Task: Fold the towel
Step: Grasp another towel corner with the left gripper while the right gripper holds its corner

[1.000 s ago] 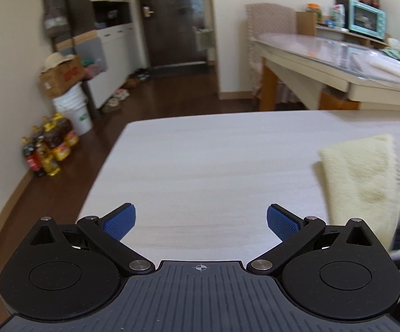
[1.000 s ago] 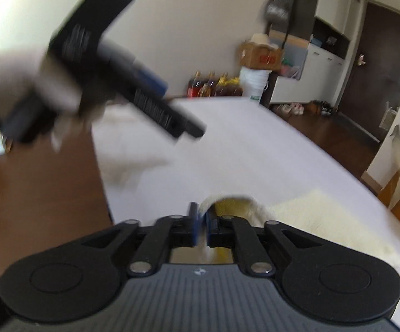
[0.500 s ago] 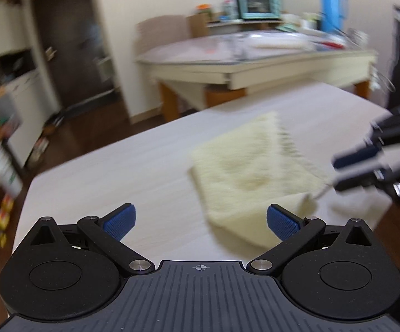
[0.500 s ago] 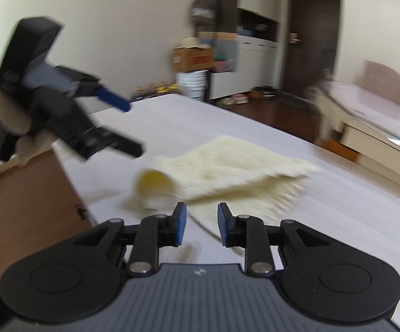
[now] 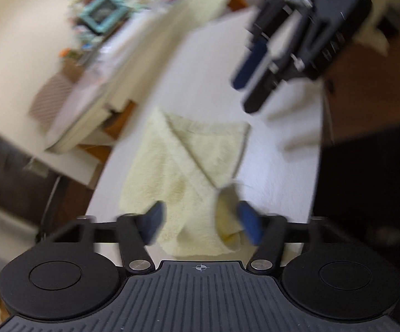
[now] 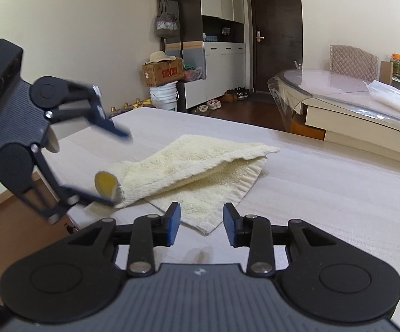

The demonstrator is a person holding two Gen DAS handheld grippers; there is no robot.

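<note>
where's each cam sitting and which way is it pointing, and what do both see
Left wrist: rides the left gripper, tilted down along its closing fingers over the towel, towel between them; right gripper shows upper right.
Right wrist: rides the right gripper, looking across the table toward the door, jaws opening with nothing between; left gripper at left around the towel's rolled end.
Shared: the towel, the table, each other's gripper.

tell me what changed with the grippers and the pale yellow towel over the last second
The right gripper, shut on the fluffy pale yellow towel a second ago, has let go; its jaws are opening, nothing between them. The left gripper swung in from bare table to the towel's rolled corner, jaws closing around it. The towel stays half folded on the white table.
</note>
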